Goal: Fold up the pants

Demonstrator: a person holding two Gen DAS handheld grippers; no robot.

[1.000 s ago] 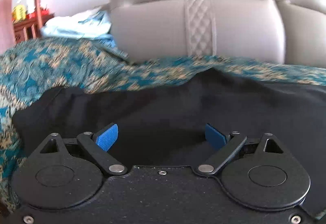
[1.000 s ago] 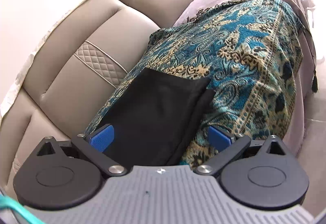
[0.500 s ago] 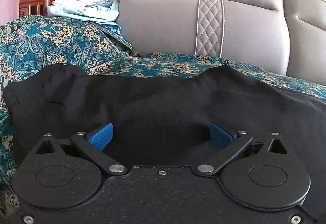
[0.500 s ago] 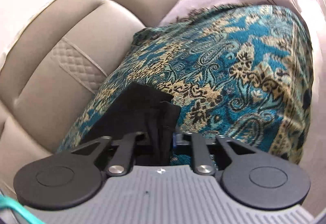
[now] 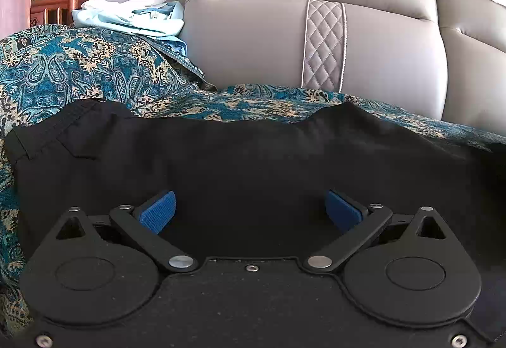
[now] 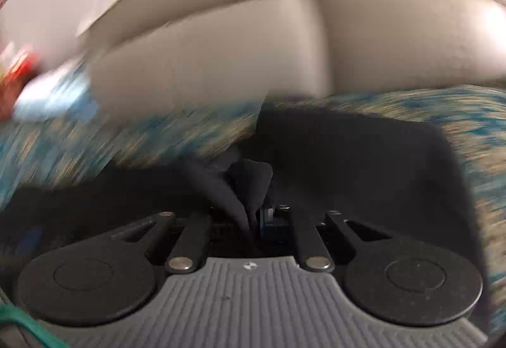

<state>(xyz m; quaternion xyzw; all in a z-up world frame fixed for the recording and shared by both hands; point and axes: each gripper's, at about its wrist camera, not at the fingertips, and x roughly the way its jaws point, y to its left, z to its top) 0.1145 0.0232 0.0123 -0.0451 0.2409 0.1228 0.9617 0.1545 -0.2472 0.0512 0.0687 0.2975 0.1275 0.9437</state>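
Note:
The black pants (image 5: 253, 158) lie spread across the teal paisley throw on the sofa seat, waistband at the left in the left wrist view. My left gripper (image 5: 251, 210) is open just above the black cloth, its blue pads (image 5: 158, 212) apart and holding nothing. My right gripper (image 6: 253, 218) is shut on a bunched fold of the pants (image 6: 249, 180) and holds it lifted. The right wrist view is blurred by motion; more black cloth (image 6: 363, 164) lies flat beyond it.
The grey leather sofa back (image 5: 316, 41) rises right behind the pants. A pile of light blue and white clothes (image 5: 132, 15) sits at the back left on the throw (image 5: 79, 69). A wooden cabinet (image 5: 47, 9) stands far left.
My right gripper closed on the pants' end and has swung leftward with it, now facing the sofa back. My left gripper stayed open and moved slightly closer over the pants.

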